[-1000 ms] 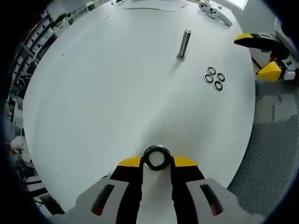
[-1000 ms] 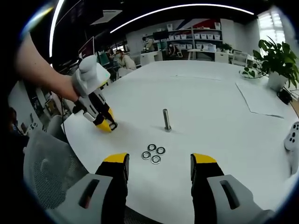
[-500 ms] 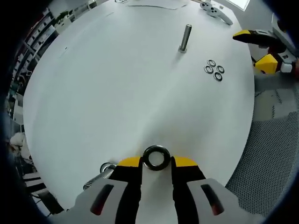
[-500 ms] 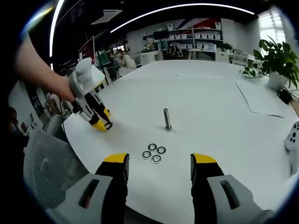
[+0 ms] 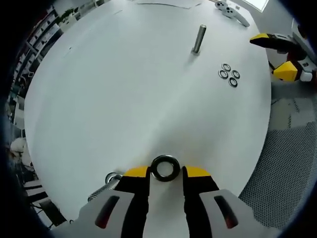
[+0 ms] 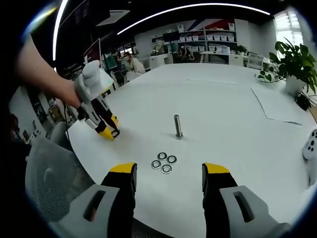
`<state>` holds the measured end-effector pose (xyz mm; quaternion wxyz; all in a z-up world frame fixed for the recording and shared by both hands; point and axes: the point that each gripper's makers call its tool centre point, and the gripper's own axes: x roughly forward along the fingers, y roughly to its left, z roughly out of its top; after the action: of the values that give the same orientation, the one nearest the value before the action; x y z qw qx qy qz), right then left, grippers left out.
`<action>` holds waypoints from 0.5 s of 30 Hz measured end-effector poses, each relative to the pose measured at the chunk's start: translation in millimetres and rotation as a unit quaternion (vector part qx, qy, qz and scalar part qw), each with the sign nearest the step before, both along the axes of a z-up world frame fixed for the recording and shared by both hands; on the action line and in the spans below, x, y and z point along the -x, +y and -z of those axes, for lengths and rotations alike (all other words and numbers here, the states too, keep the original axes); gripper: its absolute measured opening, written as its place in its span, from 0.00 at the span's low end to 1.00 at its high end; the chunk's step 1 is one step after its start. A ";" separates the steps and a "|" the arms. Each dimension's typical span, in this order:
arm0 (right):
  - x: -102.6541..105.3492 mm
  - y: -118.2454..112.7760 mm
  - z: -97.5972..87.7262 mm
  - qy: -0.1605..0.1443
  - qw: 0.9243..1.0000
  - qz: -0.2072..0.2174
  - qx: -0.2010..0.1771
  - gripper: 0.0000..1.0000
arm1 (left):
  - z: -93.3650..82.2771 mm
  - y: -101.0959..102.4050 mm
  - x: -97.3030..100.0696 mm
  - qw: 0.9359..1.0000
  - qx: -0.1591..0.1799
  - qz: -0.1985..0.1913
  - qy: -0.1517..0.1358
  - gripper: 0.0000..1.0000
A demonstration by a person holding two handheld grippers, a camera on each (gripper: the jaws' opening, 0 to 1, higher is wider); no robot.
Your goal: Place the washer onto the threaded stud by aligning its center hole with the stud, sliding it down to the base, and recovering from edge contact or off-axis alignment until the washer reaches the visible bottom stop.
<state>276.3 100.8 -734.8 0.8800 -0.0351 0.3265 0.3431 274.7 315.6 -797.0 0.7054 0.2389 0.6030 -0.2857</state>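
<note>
A dark metal washer point(image 5: 165, 168) is pinched between the yellow tips of my left gripper point(image 5: 166, 172), held above the white round table point(image 5: 124, 89). The threaded stud point(image 5: 199, 39) stands upright far ahead, bare of washers. Several loose washers point(image 5: 228, 74) lie in a cluster to its right. In the right gripper view the stud point(image 6: 177, 127) stands mid-table with the washer cluster point(image 6: 164, 162) in front of it. My right gripper point(image 6: 168, 171) hangs open over the table's near edge, nothing between its jaws. The left gripper point(image 6: 106, 131) appears at the left, held by a hand.
A game controller point(image 5: 231, 10) lies at the table's far edge, also seen at the right point(image 6: 310, 145). A sheet of paper point(image 6: 277, 106) and a potted plant point(image 6: 293, 64) sit on the far right. A mesh chair point(image 6: 52, 183) stands by the table's near left edge.
The left gripper view shifted slightly; the washer stays gripped. In the right gripper view the left gripper sits almost where it was half a second ago.
</note>
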 end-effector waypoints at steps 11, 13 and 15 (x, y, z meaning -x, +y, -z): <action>0.4 0.0 0.2 0.000 1.000 0.000 0.000 0.55 | 0.3 1.6 0.3 1.000 -0.005 0.003 0.000 0.20; 0.6 0.3 0.1 0.000 1.000 -0.001 0.000 0.55 | -0.5 1.4 0.6 1.000 -0.005 0.000 0.000 0.20; 0.9 0.3 0.0 0.000 1.000 -0.002 0.002 0.55 | 0.0 1.7 0.2 1.000 -0.004 -0.002 -0.001 0.20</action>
<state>275.4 101.1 -734.9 0.8793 -0.0369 0.3272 0.3440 274.5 317.4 -797.0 0.7057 0.2408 0.6042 -0.2811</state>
